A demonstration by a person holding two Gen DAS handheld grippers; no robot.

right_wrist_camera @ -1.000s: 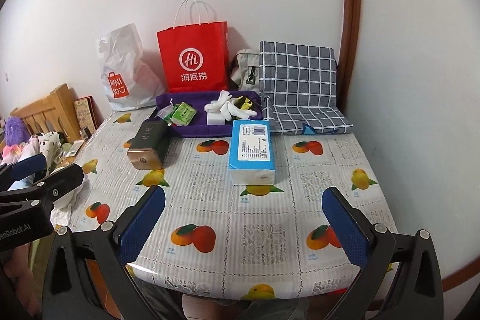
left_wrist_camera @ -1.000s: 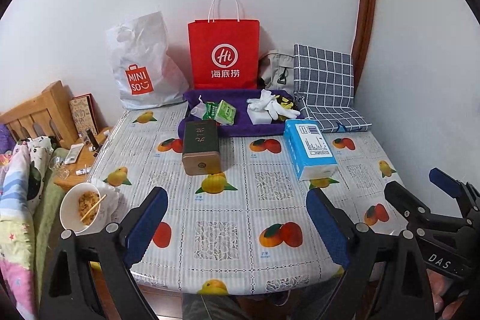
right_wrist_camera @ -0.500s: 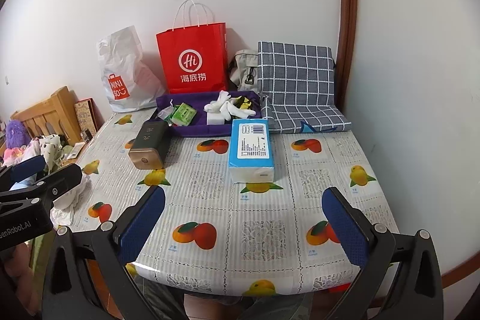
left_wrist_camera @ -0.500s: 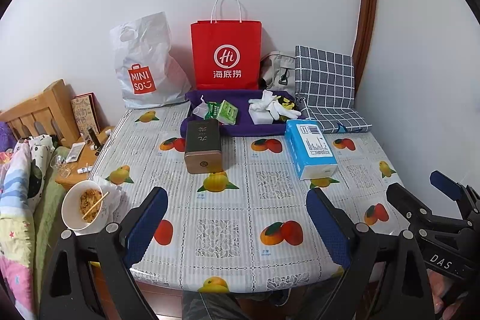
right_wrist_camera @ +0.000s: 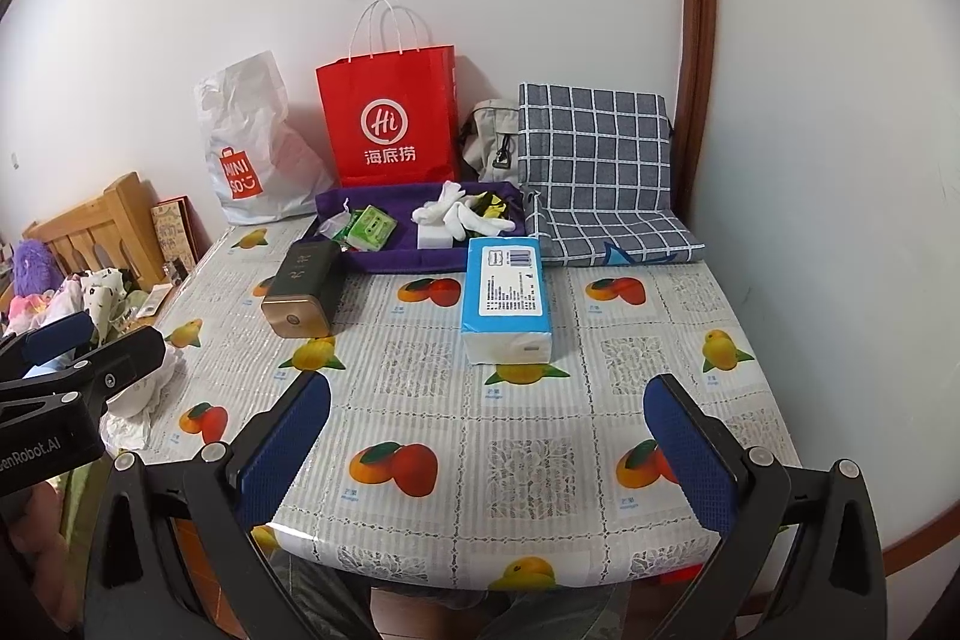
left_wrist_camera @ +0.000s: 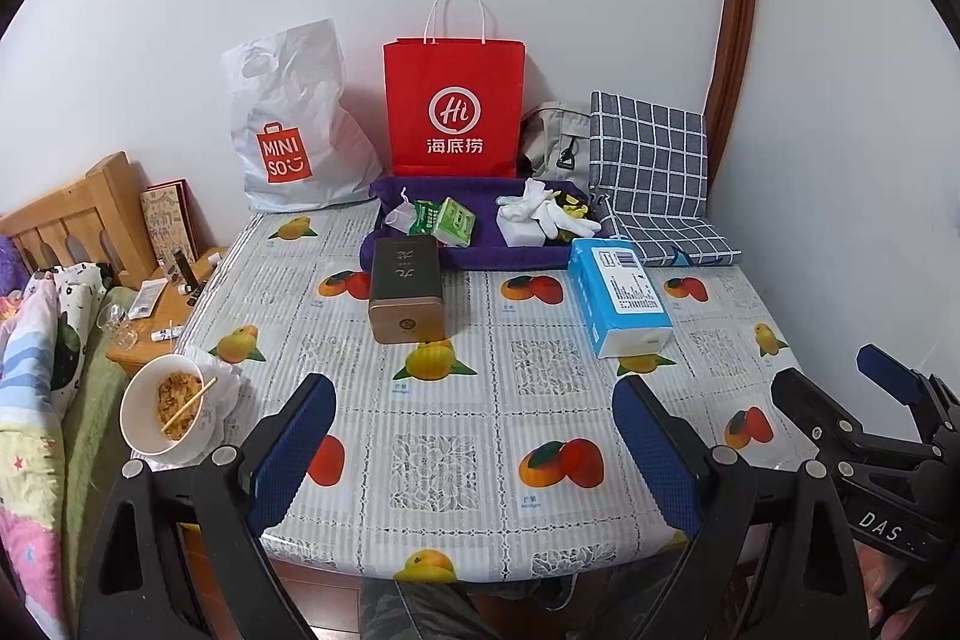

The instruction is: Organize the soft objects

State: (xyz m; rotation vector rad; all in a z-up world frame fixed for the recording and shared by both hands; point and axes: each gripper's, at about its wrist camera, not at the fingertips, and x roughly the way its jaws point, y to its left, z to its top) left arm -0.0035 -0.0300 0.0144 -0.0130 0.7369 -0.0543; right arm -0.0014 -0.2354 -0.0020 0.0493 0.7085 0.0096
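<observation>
The purple tray (left_wrist_camera: 414, 253) sits at the back of the table (left_wrist_camera: 456, 436), and everything else is placed from it. Directly behind the tray stands a red paper bag (left_wrist_camera: 454, 106) printed with a white "Hi" roundel and the characters 海底捞; behind and left of the tray leans a white plastic bag (left_wrist_camera: 294, 124) marked "MINISO" on an orange bag emblem. Behind and right of the tray a grey checked cushion (left_wrist_camera: 651, 172) folds against the wall.

Inside the tray lie the soft things: white gloves (left_wrist_camera: 540, 211) heaped on a white block toward its right end, and green packets (left_wrist_camera: 447, 220) toward its left; their print is too small to read. Touching the tray's front left edge lies a dark tin (left_wrist_camera: 405, 289) with gold characters on its lid. Off the tray's front right corner lies a blue tissue pack (left_wrist_camera: 618, 301) with a barcode label; its text is illegible.

In front of the tin and tissue pack the fruit-patterned cloth runs bare to the near table edge. A bowl of food (left_wrist_camera: 165, 409) sits at the table's left edge, well in front of the tray.

The left tongs (left_wrist_camera: 474, 445) and the right tongs (right_wrist_camera: 489, 451) both hover over that near edge, released, spread wide and gripping nothing. Lettering "DAS" shows on the right tool's body, "Robot.AI" on the left's.
</observation>
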